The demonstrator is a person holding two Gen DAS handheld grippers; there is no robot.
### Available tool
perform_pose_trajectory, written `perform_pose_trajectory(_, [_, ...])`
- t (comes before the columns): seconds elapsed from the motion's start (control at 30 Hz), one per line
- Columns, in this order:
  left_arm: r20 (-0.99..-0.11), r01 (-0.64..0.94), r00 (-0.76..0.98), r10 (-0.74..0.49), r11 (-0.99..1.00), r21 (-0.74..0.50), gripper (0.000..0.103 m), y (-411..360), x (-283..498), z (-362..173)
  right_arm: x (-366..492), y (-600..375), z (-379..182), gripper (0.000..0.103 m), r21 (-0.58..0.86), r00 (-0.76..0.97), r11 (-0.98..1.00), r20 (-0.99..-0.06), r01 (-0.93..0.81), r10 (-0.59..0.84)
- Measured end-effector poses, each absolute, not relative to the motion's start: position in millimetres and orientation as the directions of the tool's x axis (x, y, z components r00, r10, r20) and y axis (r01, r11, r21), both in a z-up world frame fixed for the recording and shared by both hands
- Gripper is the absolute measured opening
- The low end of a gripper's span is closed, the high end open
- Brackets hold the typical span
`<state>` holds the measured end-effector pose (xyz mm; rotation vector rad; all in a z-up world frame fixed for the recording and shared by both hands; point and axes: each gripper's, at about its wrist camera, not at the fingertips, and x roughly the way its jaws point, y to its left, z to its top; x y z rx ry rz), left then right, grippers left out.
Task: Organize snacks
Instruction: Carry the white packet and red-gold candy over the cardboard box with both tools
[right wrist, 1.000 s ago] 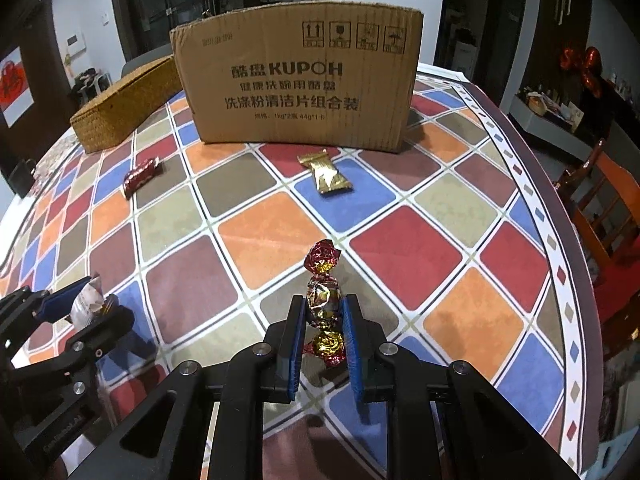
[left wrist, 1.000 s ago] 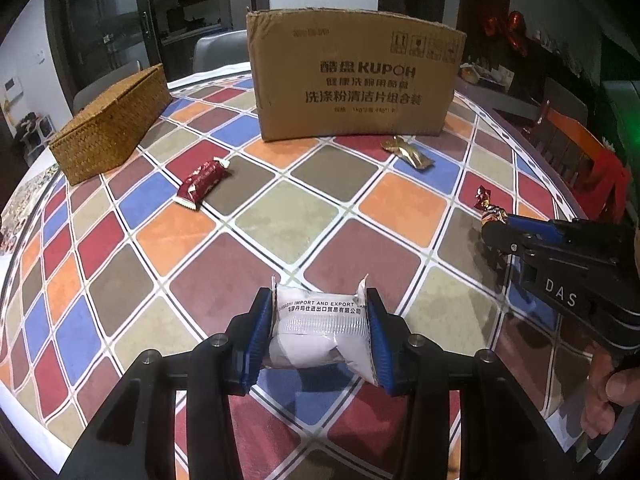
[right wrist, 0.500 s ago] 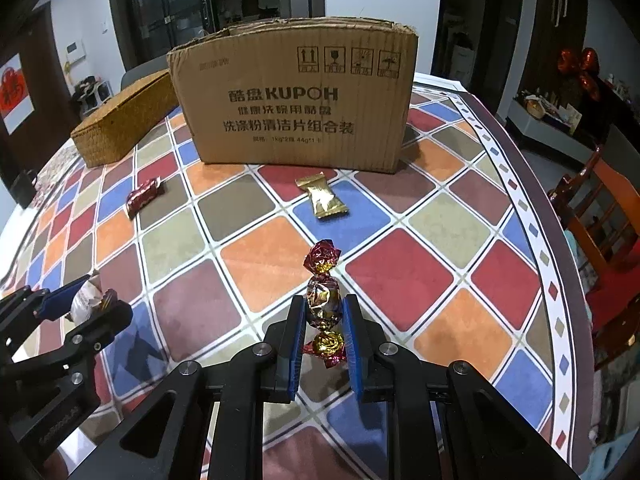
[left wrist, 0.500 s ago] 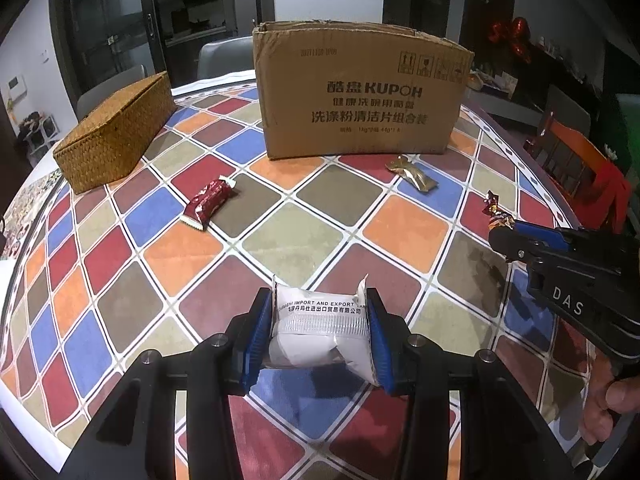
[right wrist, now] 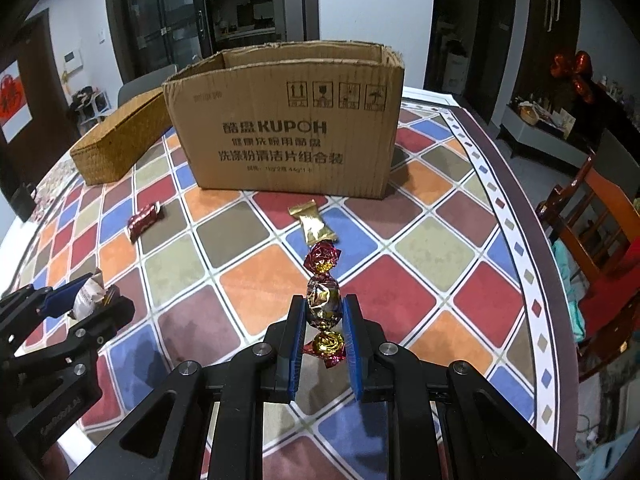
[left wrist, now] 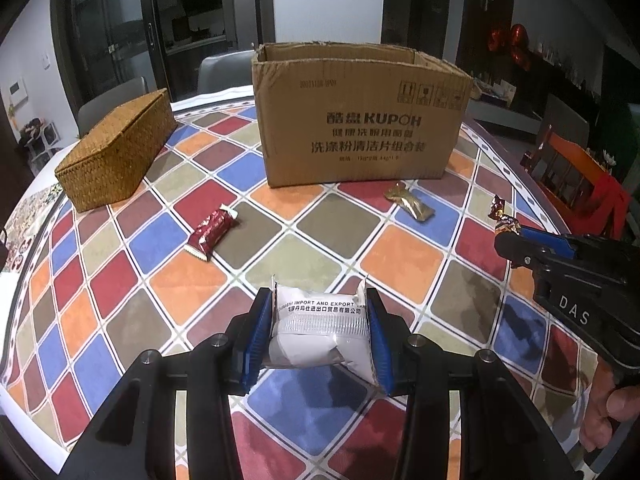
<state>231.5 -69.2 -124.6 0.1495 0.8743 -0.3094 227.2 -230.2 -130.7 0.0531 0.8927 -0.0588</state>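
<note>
Two grippers are cut off at the frame edges, and the cardboard box [left wrist: 360,120] interior is hidden. The left gripper [left wrist: 318,334] is clamped on a white snack packet [left wrist: 320,332] and the right gripper [right wrist: 323,330] on a foil-wrapped candy [right wrist: 323,300], both angled down above the table [left wrist: 340,224]

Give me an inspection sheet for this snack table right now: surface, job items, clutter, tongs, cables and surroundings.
Surface: table covered in a multicoloured diamond-tile pattern.
Job's things: open cardboard box at the back; red snack pack and gold snack pack lying loose in front of it; woven basket at back left.
Clutter: nothing seen.
Grippers: left tongs shut on white snack packet; right tongs shut on foil-wrapped candy; both lifted off the table.
Cables: nothing seen.
Surroundings: wooden chair at right, glass doors behind.
</note>
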Motion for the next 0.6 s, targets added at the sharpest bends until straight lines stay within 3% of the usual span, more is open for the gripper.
perform_pose_trajectory(0.6, [-0.747,0.319,0.633,-0.203,0.948,0.013,0.045,-73.2,240.1,-102.5,231.7,-234.0,-105.9,0.020,0.022,0.663,0.997,-0.748,0.075,-0.033])
